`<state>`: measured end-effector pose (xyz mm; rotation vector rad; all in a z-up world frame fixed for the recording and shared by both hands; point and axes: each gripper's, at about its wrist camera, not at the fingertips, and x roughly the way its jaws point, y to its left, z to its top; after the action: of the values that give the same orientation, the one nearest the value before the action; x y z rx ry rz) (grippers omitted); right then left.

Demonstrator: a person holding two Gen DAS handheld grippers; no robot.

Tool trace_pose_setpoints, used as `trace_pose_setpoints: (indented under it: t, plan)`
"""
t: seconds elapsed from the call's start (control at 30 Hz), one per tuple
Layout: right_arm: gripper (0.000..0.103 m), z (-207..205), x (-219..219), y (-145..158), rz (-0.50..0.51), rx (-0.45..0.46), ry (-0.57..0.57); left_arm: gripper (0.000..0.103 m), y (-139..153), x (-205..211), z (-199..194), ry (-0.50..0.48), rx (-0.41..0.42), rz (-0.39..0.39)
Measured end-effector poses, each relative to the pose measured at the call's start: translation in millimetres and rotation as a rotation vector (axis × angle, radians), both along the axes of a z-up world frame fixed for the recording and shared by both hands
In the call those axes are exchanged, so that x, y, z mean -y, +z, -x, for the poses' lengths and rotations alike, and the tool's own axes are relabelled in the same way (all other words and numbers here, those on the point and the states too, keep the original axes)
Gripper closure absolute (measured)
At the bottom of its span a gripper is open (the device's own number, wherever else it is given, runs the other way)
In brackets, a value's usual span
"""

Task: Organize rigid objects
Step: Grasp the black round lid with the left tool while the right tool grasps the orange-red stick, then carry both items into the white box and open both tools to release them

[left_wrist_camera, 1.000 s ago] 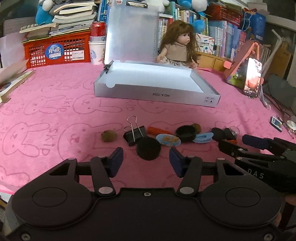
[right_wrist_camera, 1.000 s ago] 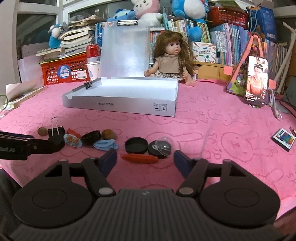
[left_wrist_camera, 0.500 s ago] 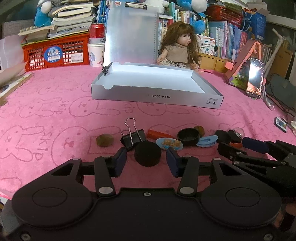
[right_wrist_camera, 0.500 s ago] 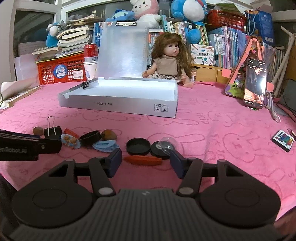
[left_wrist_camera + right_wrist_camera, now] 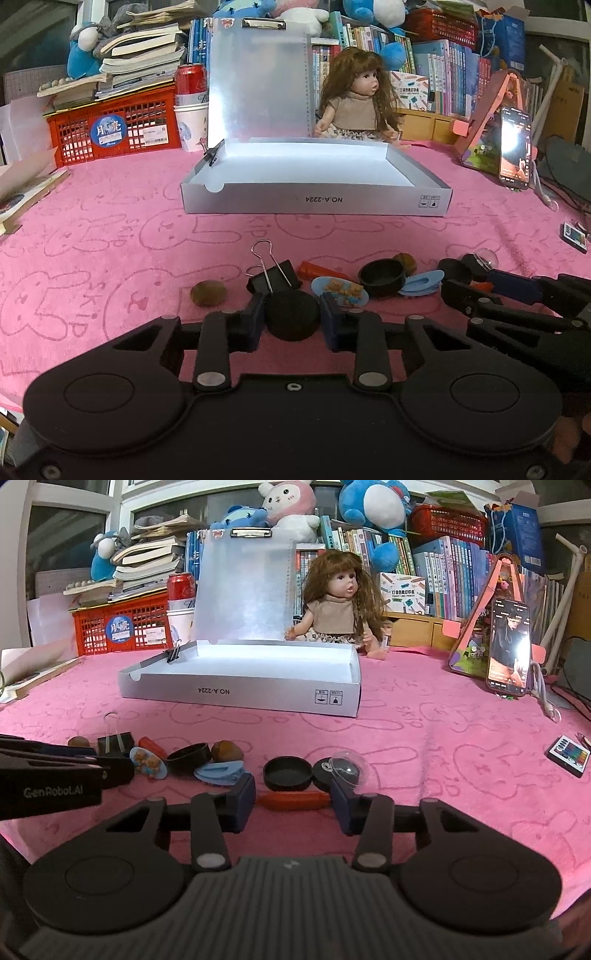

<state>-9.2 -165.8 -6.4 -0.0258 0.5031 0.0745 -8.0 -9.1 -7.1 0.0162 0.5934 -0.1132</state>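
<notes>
My left gripper (image 5: 292,317) is shut on a black round cap (image 5: 292,314) on the pink cloth. Behind it lie a black binder clip (image 5: 273,278), a brown nut (image 5: 207,293), a bear sticker disc (image 5: 340,291), a black cup lid (image 5: 382,277) and a blue clip (image 5: 423,282). My right gripper (image 5: 292,800) is open, its fingers either side of an orange-red stick (image 5: 291,799), with a black lid (image 5: 287,773) and a clear dome on a black base (image 5: 341,771) just beyond. The open grey box (image 5: 314,184) stands farther back.
A doll (image 5: 360,103) sits behind the box. A red basket (image 5: 110,129) and can (image 5: 190,79) stand at back left, a phone on a stand (image 5: 513,147) at back right. A small remote (image 5: 569,755) lies at the right. Books line the back.
My left gripper moved forward and closed onto the black cap. My right gripper moved forward and narrowed around the orange-red stick.
</notes>
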Motion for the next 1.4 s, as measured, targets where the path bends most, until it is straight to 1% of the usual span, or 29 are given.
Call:
trace_pose_setpoints:
  t: [0.2,0.4,0.63,0.8,0.9,1.1,1.23,1.4]
  plan:
    - [0.054,5.4,-0.7,3.4,0.011,0.014,0.011,0.073,4.8,-1.5,6.9,-0.012,0.017,0.000]
    - [0.054,9.4,-0.7,13.5,0.011,0.038,0.026,0.073,17.8,-5.6,12.8,-0.006,0.033,0.026]
    - [0.054,2.6,2.0,19.7,-0.016,0.033,0.016,0.073,34.6,-6.6,10.9,-0.006,0.042,0.038]
    - [0.054,-4.8,4.3,24.6,-0.039,0.024,0.009,0.073,41.0,-3.3,4.6,-0.012,0.047,0.032]
    - [0.054,-11.8,7.3,29.5,-0.052,0.019,0.010,0.073,45.4,-3.3,-3.0,-0.020,0.040,0.040]
    - [0.054,-34.9,19.8,43.9,-0.108,-0.002,-0.015,0.073,57.4,-8.8,-28.1,-0.024,0.015,0.077]
    - [0.054,-54.9,25.2,55.3,-0.121,-0.013,-0.024,0.073,66.4,-9.4,-49.9,-0.018,0.015,0.065]
    - [0.054,-81.4,30.9,66.4,-0.140,-0.028,-0.032,0.073,78.5,-12.0,-81.0,-0.018,-0.008,0.092]
